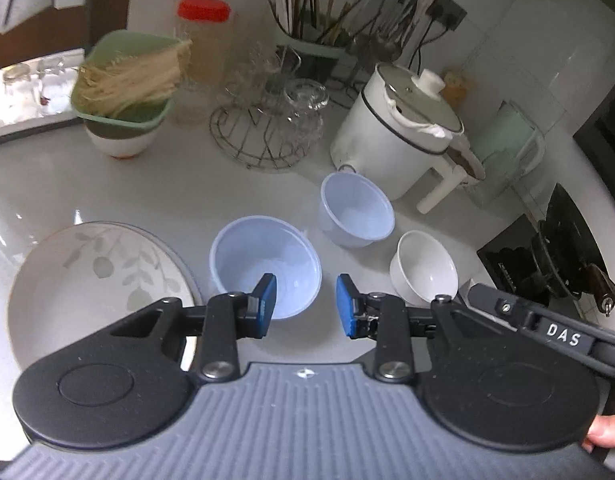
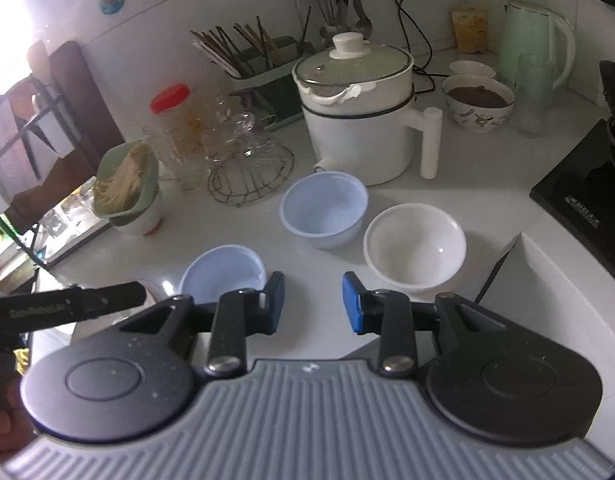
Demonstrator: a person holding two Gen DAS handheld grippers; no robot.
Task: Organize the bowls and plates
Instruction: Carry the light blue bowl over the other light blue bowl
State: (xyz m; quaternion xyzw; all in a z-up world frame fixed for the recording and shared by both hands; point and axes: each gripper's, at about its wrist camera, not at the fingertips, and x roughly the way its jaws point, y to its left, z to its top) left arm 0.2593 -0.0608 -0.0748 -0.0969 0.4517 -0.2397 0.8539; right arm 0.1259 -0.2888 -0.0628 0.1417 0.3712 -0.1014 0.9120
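On the white counter a leaf-patterned plate (image 1: 91, 280) lies at the left. A wide pale blue bowl (image 1: 263, 256) stands beside it, a deeper pale blue bowl (image 1: 355, 212) behind, and a white bowl (image 1: 423, 268) to the right. My left gripper (image 1: 306, 306) is open and empty just above the near rim of the wide blue bowl. My right gripper (image 2: 313, 302) is open and empty, between the wide blue bowl (image 2: 223, 274) and the white bowl (image 2: 413, 250); the deeper blue bowl (image 2: 323, 208) stands beyond.
A white electric pot (image 2: 359, 120) with a handle stands behind the bowls. A wire rack with glasses (image 2: 247, 168), a red-lidded jar (image 2: 173, 120), a green basket on a bowl (image 2: 127, 196), a utensil holder, a kettle (image 2: 535, 44), a filled patterned bowl (image 2: 477, 104) and a stove (image 2: 587, 188) crowd the counter.
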